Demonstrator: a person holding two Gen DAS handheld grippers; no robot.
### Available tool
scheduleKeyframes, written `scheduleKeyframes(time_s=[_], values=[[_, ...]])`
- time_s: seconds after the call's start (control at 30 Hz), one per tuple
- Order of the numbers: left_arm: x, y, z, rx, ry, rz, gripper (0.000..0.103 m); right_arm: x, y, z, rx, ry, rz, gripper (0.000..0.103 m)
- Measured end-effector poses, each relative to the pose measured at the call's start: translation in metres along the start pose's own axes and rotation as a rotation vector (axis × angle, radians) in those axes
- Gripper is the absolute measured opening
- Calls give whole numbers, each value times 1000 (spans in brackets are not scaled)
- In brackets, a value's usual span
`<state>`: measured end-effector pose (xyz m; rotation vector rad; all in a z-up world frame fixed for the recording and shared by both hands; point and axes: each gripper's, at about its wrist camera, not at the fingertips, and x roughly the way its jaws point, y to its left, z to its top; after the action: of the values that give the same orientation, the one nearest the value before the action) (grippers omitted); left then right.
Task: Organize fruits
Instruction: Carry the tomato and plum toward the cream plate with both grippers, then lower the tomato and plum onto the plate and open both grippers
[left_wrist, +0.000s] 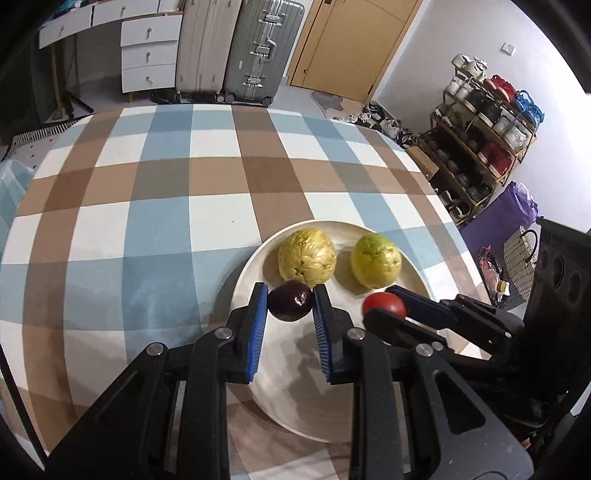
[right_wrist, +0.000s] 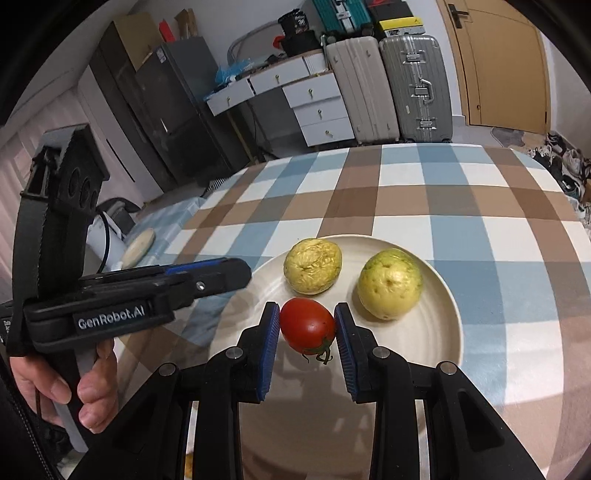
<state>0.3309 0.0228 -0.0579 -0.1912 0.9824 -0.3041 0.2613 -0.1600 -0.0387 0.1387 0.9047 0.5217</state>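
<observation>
Tools clamp fruit above the plate: left tool a dark plum, right tool a tomato.

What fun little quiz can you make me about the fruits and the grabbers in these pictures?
1. True or false: the left gripper holds a dark purple fruit.
2. Which fruit sits between the right gripper's jaws? A) banana B) red tomato C) orange
3. How many yellow-green fruits, like this one and this one, lie on the white plate?

Key: 1 true; 2 B; 3 two.
</observation>
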Motion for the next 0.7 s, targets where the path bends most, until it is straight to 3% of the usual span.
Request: scheduleKeyframes(time_s=[0.23, 0.63, 0.67, 0.7], values=[[31, 9, -3, 19, 65, 56, 22, 30, 7, 1, -17, 66, 46, 31], [32, 8, 8, 12, 61, -19, 22, 52, 4, 2, -1, 94, 24, 31], [29, 8, 9, 7, 56, -31, 26, 52, 4, 3, 0, 86, 20, 34], [25, 8, 10, 4, 51, -48, 40, 51, 3, 4, -1, 81, 17, 47]])
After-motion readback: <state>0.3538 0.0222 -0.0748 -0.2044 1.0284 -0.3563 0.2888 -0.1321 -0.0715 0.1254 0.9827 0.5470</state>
